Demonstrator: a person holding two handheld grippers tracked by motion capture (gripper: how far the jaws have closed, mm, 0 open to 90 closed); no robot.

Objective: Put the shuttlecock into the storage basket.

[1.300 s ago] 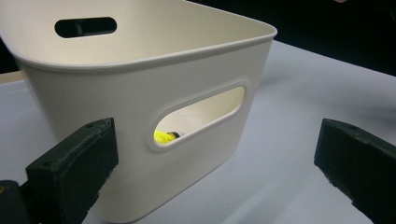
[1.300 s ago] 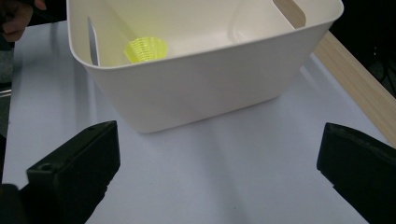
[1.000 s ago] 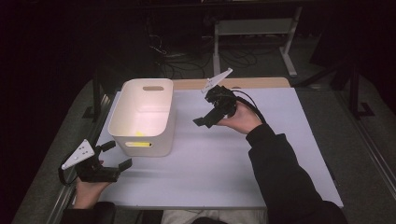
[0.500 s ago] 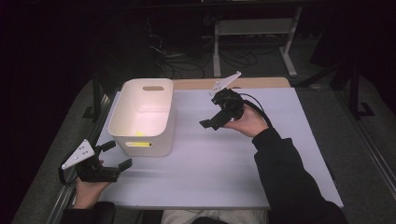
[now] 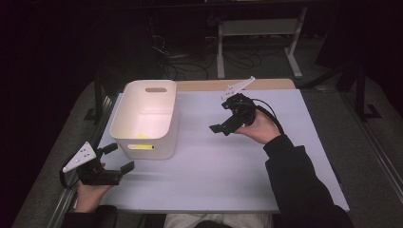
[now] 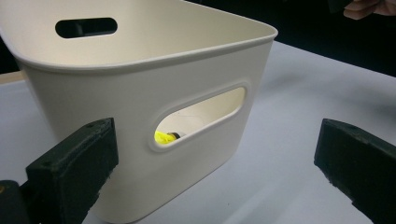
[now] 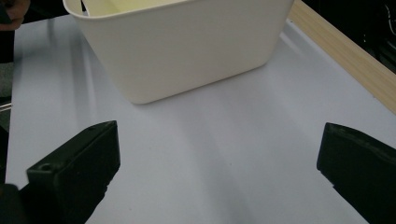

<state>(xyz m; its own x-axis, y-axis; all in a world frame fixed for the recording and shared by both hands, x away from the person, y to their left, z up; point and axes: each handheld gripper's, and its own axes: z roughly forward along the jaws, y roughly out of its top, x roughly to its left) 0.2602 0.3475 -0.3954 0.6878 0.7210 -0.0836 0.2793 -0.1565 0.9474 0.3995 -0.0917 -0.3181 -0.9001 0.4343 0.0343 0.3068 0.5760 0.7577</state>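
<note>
While the cream bin (image 5: 146, 118) stands at the table's (image 5: 214, 161) left, the left gripper (image 5: 114, 164) rests near its near end, jaws spread and empty. The right gripper (image 5: 223, 124) hovers to the bin's right, also spread wide. A yellow object (image 6: 162, 136) lies inside the bin.

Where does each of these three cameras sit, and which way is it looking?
High view: above the person's side, looking forward and down on the table; both forearms and hand-held grippers show.
Left gripper view: on the left hand-held gripper, facing the cream bin's handle slot.
Right gripper view: on the right hand-held gripper, facing the bin's side.
All share the bin.
</note>
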